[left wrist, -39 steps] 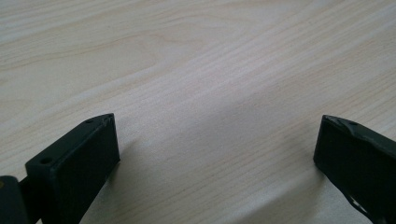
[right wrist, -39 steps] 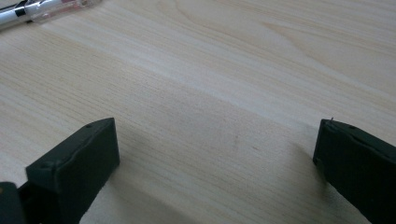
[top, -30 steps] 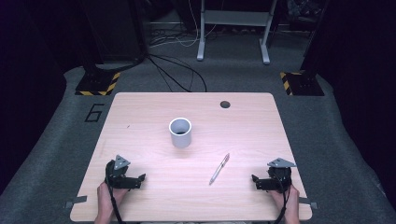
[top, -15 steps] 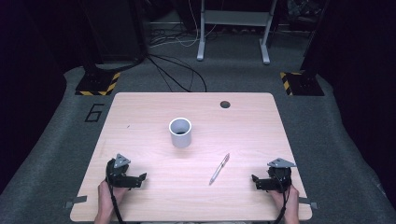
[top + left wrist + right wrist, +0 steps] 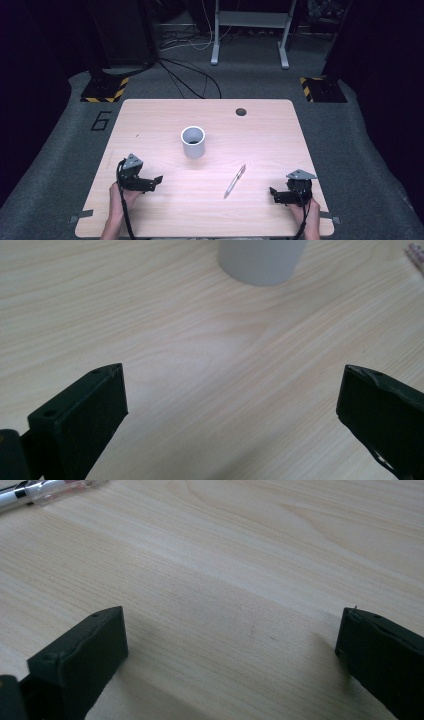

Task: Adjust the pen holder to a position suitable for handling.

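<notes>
A white cup (image 5: 193,142) stands upright near the middle of the wooden table (image 5: 150,125); its base shows at the top of the left gripper view (image 5: 260,260). A silver pen (image 5: 235,180) lies to its front right, and its end shows at the top left of the right gripper view (image 5: 47,491). My left gripper (image 5: 156,181) rests at the front left, open, with bare wood between its jaws (image 5: 232,390). At the front right my right gripper (image 5: 274,194) is open too, jaws wide over bare wood (image 5: 232,630).
A dark round grommet hole (image 5: 241,111) sits near the table's far edge. Beyond the table are floor cables (image 5: 190,75), a metal stand (image 5: 250,35) and two yellow-black striped bases (image 5: 102,92). A hand holds each gripper at the front edge.
</notes>
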{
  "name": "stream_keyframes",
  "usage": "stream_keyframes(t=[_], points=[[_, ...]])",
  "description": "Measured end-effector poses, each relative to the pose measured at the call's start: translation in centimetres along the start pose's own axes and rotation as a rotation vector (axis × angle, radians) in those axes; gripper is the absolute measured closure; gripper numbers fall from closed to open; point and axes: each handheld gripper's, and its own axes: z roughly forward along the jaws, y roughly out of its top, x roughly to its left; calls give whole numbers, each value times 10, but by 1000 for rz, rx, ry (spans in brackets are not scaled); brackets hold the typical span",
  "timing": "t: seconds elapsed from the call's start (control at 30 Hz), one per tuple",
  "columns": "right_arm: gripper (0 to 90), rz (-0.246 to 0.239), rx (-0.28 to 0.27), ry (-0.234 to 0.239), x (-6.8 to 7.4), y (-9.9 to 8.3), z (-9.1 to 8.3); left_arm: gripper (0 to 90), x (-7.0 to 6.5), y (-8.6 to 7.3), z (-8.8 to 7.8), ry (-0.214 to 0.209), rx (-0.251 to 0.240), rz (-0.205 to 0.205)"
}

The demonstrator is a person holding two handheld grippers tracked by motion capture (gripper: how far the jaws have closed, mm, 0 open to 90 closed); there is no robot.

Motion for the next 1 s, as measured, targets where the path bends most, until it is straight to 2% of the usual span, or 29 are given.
stream_keyframes(t=[0.2,0.27,0.33,0.43,0.47,0.5,0.63,0.87,0.93,1.0], points=[[0,0,0,0,0,0,0,1,-5,19,6,-26,-24,16],[0,0,0,0,0,0,0,1,-7,29,9,-33,-30,38],[0,0,0,0,0,0,0,4,-9,31,11,-28,-35,38],[0,0,0,0,0,0,0,4,-10,42,15,-47,-36,54],[0,0,0,0,0,0,0,3,-11,47,17,-49,-35,75],[0,0,0,0,0,0,0,3,-12,50,20,-49,-47,72],[0,0,0,0,0,0,0,1,-13,63,27,-67,-45,92],[0,0,0,0,0,0,0,1,-17,82,45,-95,-57,91],[0,0,0,0,0,0,0,0,-19,84,48,-85,-69,89],[0,0,0,0,0,0,0,0,-20,89,54,-103,-65,89]])
